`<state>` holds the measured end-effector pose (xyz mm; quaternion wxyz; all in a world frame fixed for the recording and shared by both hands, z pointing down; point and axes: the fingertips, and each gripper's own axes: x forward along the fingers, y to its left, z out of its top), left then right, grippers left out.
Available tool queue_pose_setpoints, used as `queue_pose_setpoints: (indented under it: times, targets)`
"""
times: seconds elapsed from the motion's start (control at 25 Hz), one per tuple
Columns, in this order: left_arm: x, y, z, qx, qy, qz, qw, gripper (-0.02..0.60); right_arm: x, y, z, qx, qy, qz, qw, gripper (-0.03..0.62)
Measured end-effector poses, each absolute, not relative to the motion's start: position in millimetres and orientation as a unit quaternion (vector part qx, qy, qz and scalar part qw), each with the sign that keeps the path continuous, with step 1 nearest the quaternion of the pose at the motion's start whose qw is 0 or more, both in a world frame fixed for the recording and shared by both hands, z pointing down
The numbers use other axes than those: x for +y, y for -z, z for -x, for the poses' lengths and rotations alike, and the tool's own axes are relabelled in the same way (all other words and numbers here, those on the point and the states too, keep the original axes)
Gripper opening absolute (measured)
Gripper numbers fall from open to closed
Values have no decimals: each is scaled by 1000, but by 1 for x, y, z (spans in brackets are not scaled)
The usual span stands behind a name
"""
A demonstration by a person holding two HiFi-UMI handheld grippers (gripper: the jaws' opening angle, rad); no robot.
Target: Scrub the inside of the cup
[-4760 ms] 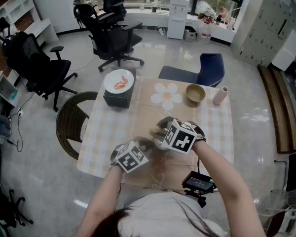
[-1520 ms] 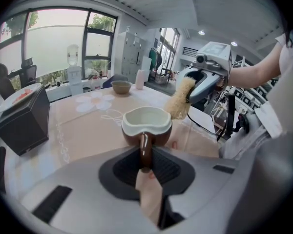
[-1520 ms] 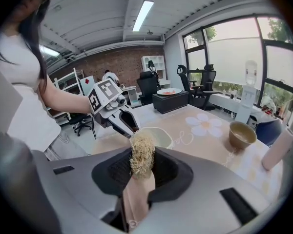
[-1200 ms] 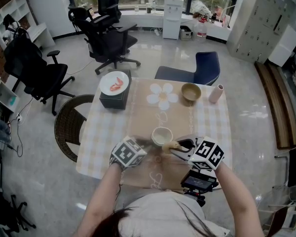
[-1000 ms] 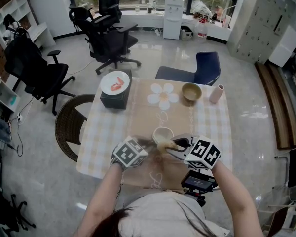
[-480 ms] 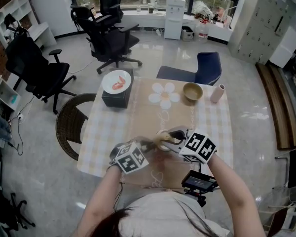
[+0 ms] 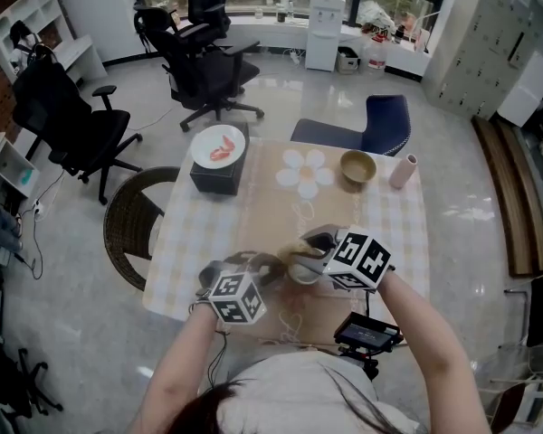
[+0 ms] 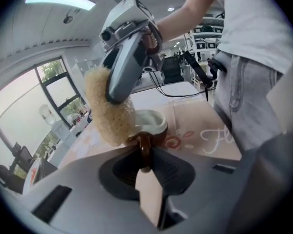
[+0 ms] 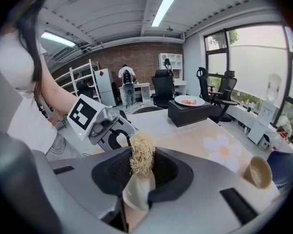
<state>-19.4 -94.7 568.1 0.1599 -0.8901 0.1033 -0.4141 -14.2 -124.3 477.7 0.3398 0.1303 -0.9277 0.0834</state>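
1. Found near the front edge of the desk (image 7: 394, 229), between the two grippers: the cup (image 8: 150, 122), white inside, brown outside, mouth up. Unclear whether standing on the cloth or lifted just off it.
2. Probably glazed ceramic, so rigid, breakable if knocked, likely slippery when wet, and of moderate weight. Best taken by the brown handle (image 8: 143, 147), with a firm hold to resist the sideways push of scrubbing.
3. Left gripper (image 8: 145, 165): narrow, clamped on that handle loop, with the cup body just beyond the jaw tips.
4. Right gripper (image 9: 139, 182): closed on the pale stem of the scrubber (image 9: 142, 156), with the straw-coloured fibrous head sticking out past the jaws. Looks light, soft and springy, so likely to bend against the cup wall rather than scratch it.
5. From the left gripper view, scrubber head right at the cup's rim and overlapping it. Hard to say whether already dipped inside or just beside the mouth.
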Motion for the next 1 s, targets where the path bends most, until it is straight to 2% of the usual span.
queue_pose_setpoints:
  times: [0.52, 0.84, 1.0]
  targets:
    - [-97, -568, 17, 73, 438, 838, 318, 57, -140, -507, 31, -895, -98, -86, 426, 91]
    - [-97, -565, 19, 72, 451, 820, 344, 57, -153, -534, 35, -873, -106, -73, 470, 91]
    - [-99, -566, 19, 72, 452, 817, 350, 57, -161, -538, 29, -875, -116, -93, 461, 91]
